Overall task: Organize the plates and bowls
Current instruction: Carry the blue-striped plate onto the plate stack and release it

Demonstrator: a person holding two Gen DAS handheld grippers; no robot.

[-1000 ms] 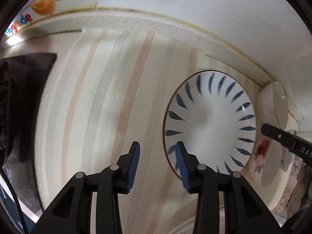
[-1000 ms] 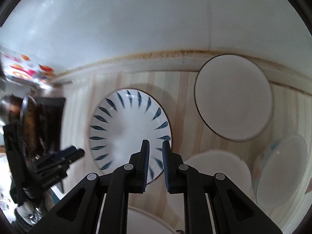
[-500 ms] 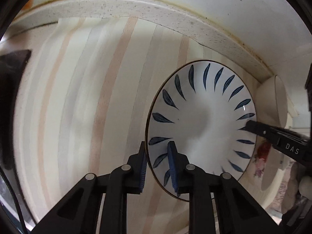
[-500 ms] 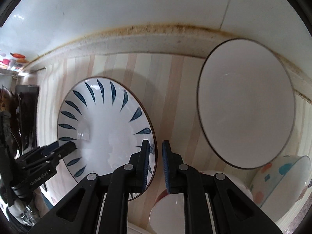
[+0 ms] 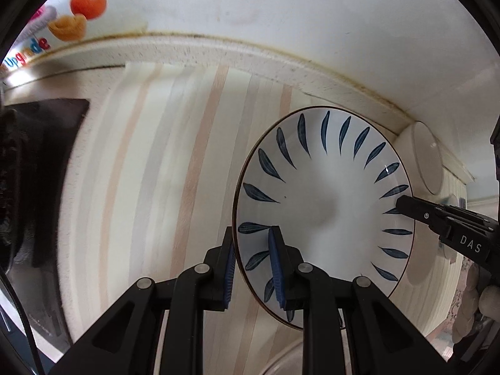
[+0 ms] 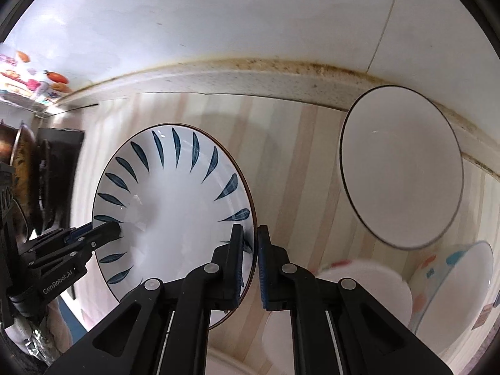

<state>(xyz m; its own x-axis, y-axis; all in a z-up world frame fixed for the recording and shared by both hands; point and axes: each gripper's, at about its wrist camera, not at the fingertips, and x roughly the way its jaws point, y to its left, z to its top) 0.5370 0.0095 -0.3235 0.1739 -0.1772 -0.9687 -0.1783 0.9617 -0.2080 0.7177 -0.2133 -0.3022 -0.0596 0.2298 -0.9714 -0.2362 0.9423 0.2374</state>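
A white plate [image 5: 325, 206] with blue leaf strokes round its rim sits gripped at opposite edges over the striped table [image 5: 175, 168]. A plain white bowl [image 6: 401, 168] sits near it; a spotted bowl [image 6: 453, 293] is just beside that.

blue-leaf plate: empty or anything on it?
Empty. The white plate with blue leaf strokes shows only bare glaze and soft shadow in both wrist views; its rim sits between each gripper's pads.

"DAS" is printed in white on the black right gripper [image 5: 403, 207], seen from the left wrist. "GenRobot.AI" is read on the black left gripper [image 6: 115, 229], seen from the right wrist. "Upgrade" is printed in colourful letters on a fruit sticker [image 5: 28, 53] on the wall.
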